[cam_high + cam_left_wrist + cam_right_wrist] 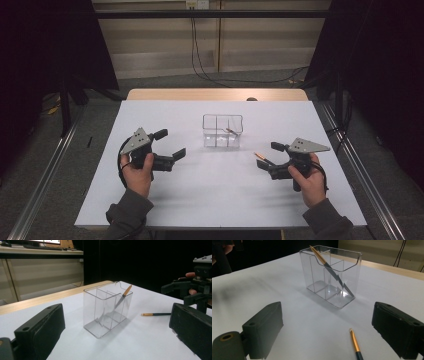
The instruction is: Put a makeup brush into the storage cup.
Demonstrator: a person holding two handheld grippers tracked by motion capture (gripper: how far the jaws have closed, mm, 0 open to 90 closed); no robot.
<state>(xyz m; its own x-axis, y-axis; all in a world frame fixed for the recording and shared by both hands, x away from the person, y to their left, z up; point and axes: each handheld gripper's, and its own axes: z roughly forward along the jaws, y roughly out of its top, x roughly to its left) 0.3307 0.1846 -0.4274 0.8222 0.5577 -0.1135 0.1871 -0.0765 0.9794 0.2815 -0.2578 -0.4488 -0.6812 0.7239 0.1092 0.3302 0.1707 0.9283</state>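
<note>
Brush (355,343) lying flat on the white worktop (215,200) is your thing here — it sits just ahead of your right tongs (267,156), between their spread jaws in the right gripper view, gold ferrule and pale tip pointing toward the clear organizer (222,131). Both tongs are released and grasp nothing; your left tongs (170,144) hang wide open on the other side, well apart from it. Expect the brush to be very light, thin and stiff, with a smooth round handle that may roll or skid on the worktop when a jaw nudges it. Judging from this, close on the dark handle just behind the ferrule, across its width, and spare the soft tip. Farther off, the organizer looks light and rigid — easy to shove. A second brush (329,268) already leans inside one of its compartments, gold end up over the rim.
</note>
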